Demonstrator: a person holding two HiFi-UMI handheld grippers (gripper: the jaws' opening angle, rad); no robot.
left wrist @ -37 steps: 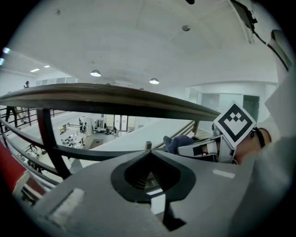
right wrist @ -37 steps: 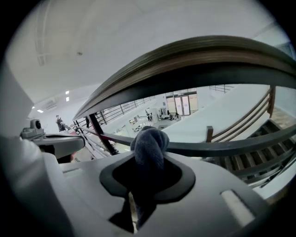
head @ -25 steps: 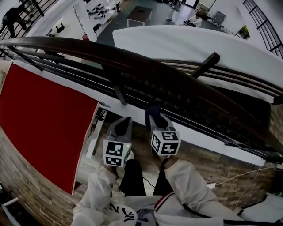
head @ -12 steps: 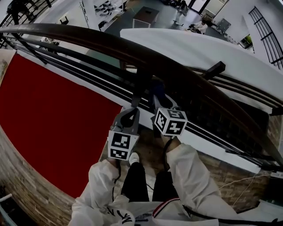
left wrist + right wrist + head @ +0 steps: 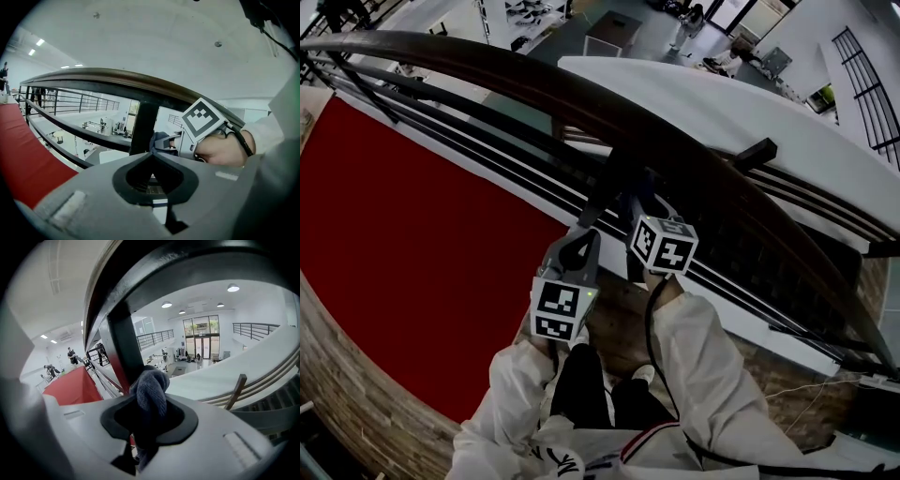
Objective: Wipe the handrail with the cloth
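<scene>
The cloth (image 5: 151, 389) is grey-blue, the handrail (image 5: 469, 67) dark brown, the panel (image 5: 412, 244) red.

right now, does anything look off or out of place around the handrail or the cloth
Nothing stands out. The right gripper is shut on the bunched dark cloth, held up by a post under the handrail; whether it touches is unclear. The left gripper is shut and empty beside it. The handrail shows no damage.
</scene>
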